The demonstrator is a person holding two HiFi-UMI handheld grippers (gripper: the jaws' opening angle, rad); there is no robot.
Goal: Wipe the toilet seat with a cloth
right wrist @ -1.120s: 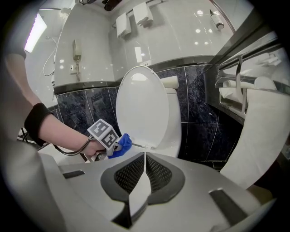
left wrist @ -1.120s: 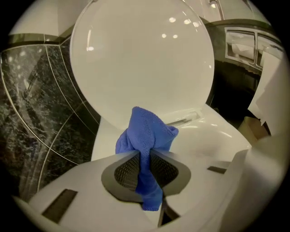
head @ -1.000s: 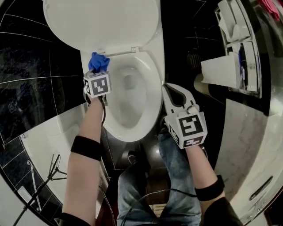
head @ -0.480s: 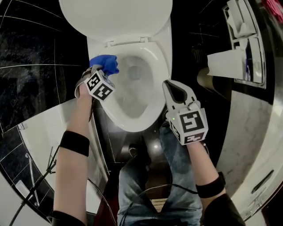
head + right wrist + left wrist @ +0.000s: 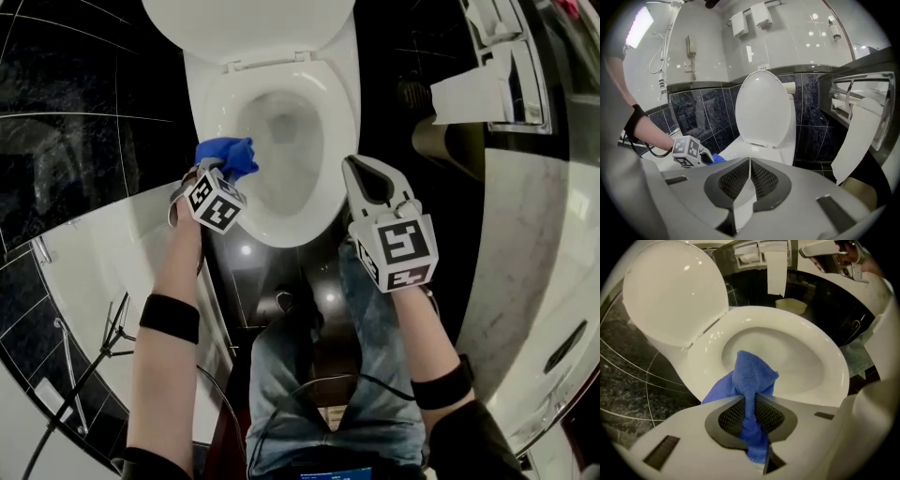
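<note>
Since a moment ago the left gripper [image 5: 217, 176] has dragged its crumpled blue microfibre cloth [image 5: 228, 155] from the back corner by the hinge down the left side of the glossy white oval toilet seat [image 5: 339, 131]. The cloth now lies on the seat's front-left rim, pinched tight between the jaws. Over by the seat's front-right edge the right gripper [image 5: 366, 178] hangs with its jaws pressed together on nothing.

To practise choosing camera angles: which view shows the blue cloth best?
The left gripper view: the cloth sits centre frame, pinched in the jaws of the left gripper above the seat. The head view shows cloth as a small blue bunch; the right gripper view, only a far sliver.
</note>
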